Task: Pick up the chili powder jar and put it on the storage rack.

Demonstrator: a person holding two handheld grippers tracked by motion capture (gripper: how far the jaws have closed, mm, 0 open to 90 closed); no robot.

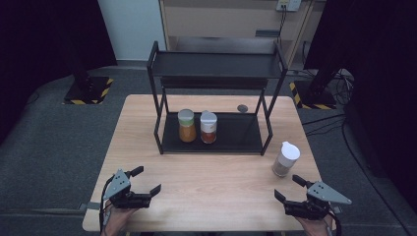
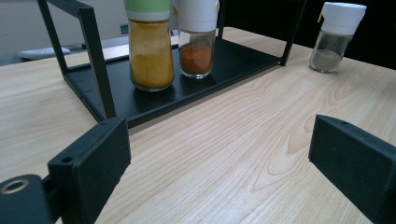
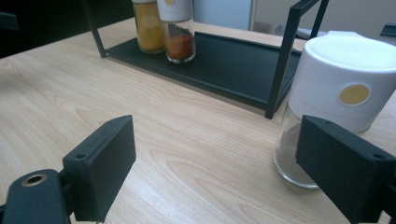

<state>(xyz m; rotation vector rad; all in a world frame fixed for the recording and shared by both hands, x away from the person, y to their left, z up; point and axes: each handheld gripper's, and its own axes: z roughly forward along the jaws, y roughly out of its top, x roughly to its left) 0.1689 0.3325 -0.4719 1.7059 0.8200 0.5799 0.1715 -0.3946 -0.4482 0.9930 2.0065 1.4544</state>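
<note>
A black two-tier rack (image 1: 216,140) stands at the middle of the wooden table (image 1: 211,182). On its lower shelf, side by side, are a green-lidded jar of yellow powder (image 1: 187,125) (image 2: 149,51) (image 3: 148,25) and a white-lidded jar of red powder (image 1: 208,127) (image 2: 197,42) (image 3: 178,32). A third jar with a white lid and grey powder (image 1: 285,159) (image 2: 334,39) (image 3: 327,93) sits on the table right of the rack. My right gripper (image 1: 288,187) (image 3: 217,163) is open just short of it, its right jaw partly hiding the jar. My left gripper (image 1: 147,180) (image 2: 219,163) is open over bare wood at the front left.
A small dark round disc (image 1: 242,108) lies on the table behind the rack. The rack's upper shelf (image 1: 216,64) holds nothing. Past the table stand a pale cabinet (image 1: 221,19) and black stands with hazard-striped bases (image 1: 88,91). Bare wood lies between the grippers.
</note>
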